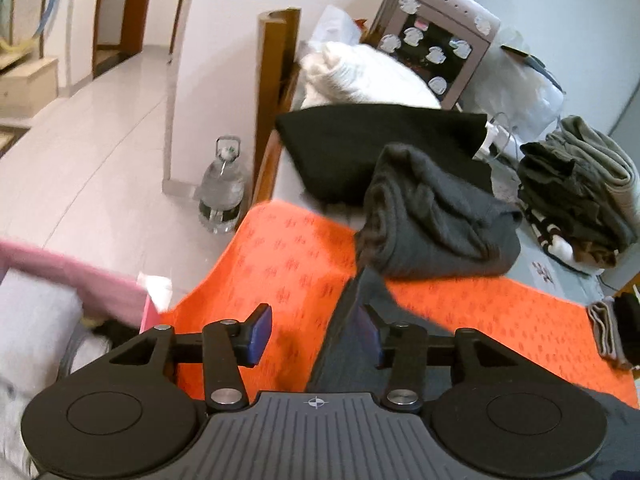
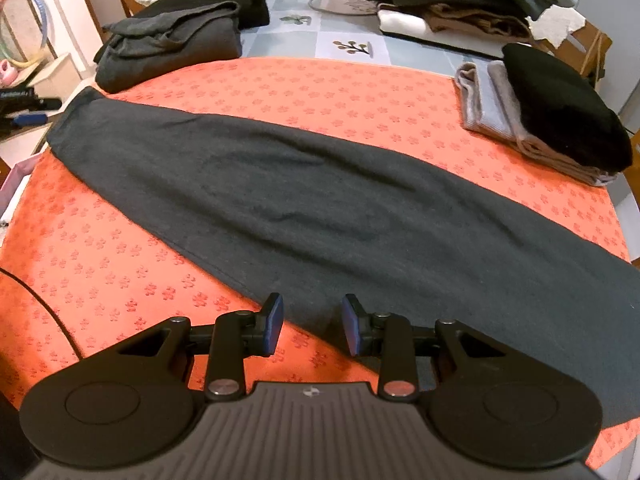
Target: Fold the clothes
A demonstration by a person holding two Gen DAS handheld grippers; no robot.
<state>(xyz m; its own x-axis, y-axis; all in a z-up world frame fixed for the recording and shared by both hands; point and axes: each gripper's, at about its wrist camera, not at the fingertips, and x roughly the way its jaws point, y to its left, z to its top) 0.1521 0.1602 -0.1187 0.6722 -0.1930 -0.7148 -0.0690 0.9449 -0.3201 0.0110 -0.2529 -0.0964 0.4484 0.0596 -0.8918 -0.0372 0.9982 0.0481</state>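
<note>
A long dark grey knitted garment [image 2: 320,200] lay flat and diagonal across the orange flower-patterned cloth [image 2: 360,96] that covered the worktop. The right gripper [image 2: 312,330] hovered over the near edge of this garment; its blue-padded fingers [image 2: 275,324] stood apart and held nothing.

The left gripper [image 1: 316,334] was also spread wide. A raised fold of the same dark grey garment [image 1: 348,344] stood against its right finger [image 1: 370,336], but the left finger did not touch it, so nothing was clamped.

For containers, a clear plastic water bottle with a handle [image 1: 222,188] stood on the white tiled floor, beside the worktop's edge, and held water. Only the left view showed it. A pink box [image 1: 150,314] appeared at the left edge, blurred; I could not tell its contents.

The left view alone showed a grey cabinet with white stickers [image 1: 436,48] and a white pillow [image 1: 360,76]. The right view alone showed the whole garment, and a folded stack of beige and black clothes [image 2: 552,116] on the far right of the cloth. Both views showed a folded dark grey sweater [image 2: 168,46] at the far left side of the cloth.
</note>
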